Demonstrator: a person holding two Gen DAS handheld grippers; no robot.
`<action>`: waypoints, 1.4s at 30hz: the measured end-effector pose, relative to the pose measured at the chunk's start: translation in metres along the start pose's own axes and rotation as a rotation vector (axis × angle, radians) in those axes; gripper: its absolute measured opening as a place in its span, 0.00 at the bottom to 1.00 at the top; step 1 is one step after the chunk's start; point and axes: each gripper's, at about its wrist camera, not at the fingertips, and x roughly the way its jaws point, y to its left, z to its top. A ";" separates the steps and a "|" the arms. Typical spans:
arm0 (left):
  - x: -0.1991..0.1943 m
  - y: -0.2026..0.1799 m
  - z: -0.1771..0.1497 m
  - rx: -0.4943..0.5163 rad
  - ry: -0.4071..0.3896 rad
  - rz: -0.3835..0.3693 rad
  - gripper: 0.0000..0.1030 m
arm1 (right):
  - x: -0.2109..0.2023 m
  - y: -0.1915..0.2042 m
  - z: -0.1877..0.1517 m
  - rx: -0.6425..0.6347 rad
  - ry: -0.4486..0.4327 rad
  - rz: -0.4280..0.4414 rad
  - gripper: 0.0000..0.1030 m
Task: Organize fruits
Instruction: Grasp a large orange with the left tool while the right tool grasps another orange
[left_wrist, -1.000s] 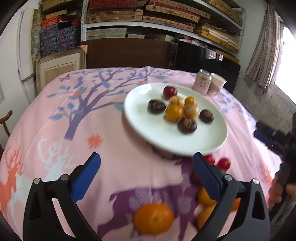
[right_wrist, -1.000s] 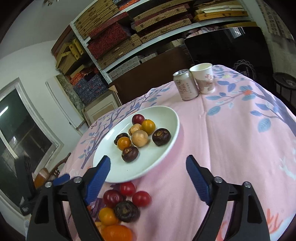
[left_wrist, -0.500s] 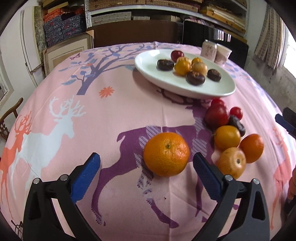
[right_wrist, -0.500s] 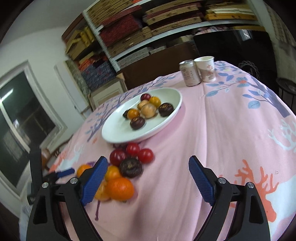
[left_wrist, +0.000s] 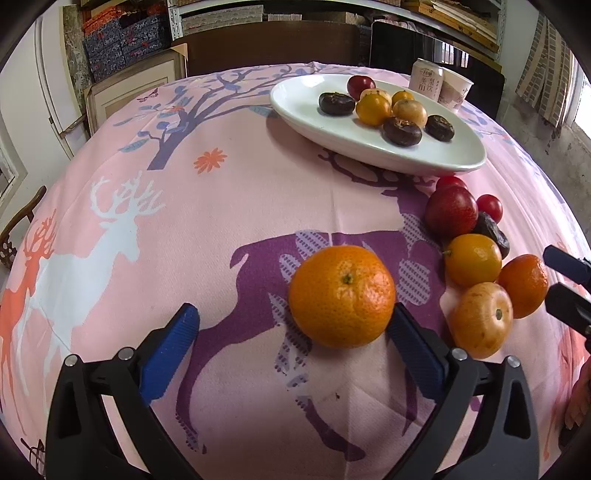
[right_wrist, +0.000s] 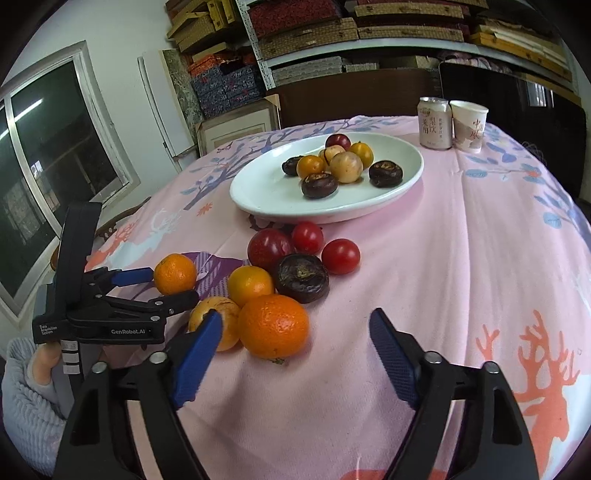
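Observation:
A white plate holds several small fruits at the far side of the pink cloth. Loose fruits lie in front of it: an orange, a second orange, yellow fruits, a red plum, red tomatoes and a dark fruit. My left gripper is open, its jaws either side of the first orange, right fingertip touching it. My right gripper is open, just before the second orange.
A drink can and a paper cup stand behind the plate. Shelves with boxes, a dark chair back and a window lie beyond the table. The person's left hand in a grey sleeve holds the left gripper.
Both grippers have pulled back from the plate and dropped low toward the loose fruits. The left gripper has closed in on the orange, which now sits between its jaws.

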 end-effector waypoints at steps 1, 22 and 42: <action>0.000 0.000 0.000 0.001 0.000 0.001 0.96 | 0.001 -0.001 0.000 0.003 0.005 0.003 0.73; 0.004 0.001 0.006 -0.005 0.000 0.004 0.96 | 0.021 -0.007 -0.001 0.088 0.086 0.076 0.62; -0.022 -0.019 0.007 0.087 -0.122 -0.049 0.45 | 0.001 -0.012 0.001 0.105 0.010 0.093 0.43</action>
